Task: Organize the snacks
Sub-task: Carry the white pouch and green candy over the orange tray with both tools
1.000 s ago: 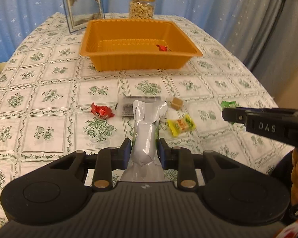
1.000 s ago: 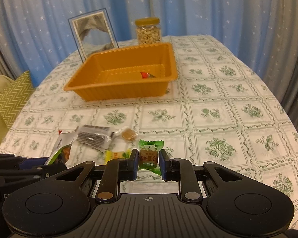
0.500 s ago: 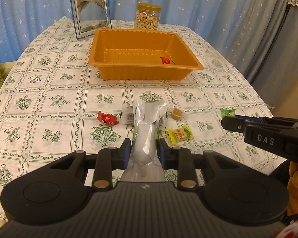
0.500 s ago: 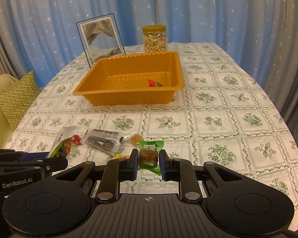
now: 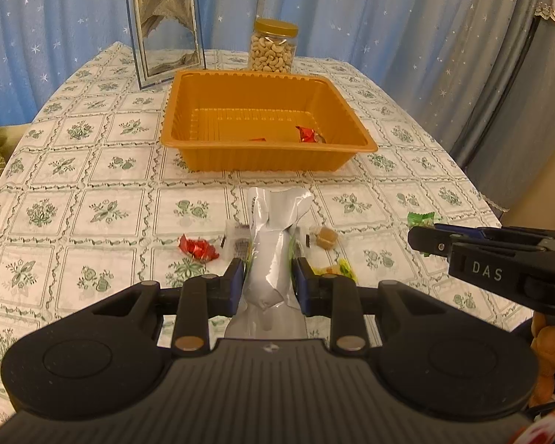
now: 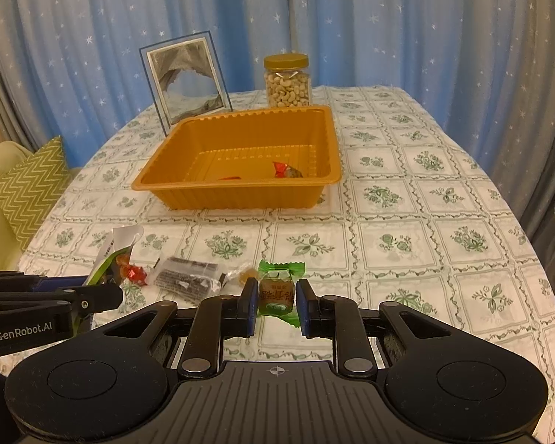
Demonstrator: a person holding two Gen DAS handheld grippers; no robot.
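Snacks in crinkly wrappers look light and slippery: the left gripper (image 5: 268, 285) is clamped across the middle of a silver pouch (image 5: 272, 244), the right gripper (image 6: 276, 305) pinches a small green-wrapped candy (image 6: 277, 290), loose sweets lie on the tablecloth (image 6: 407, 199) beyond, then the orange tray (image 6: 188, 194).

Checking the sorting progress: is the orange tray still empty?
No, the orange tray already holds a red-wrapped candy near its right wall.
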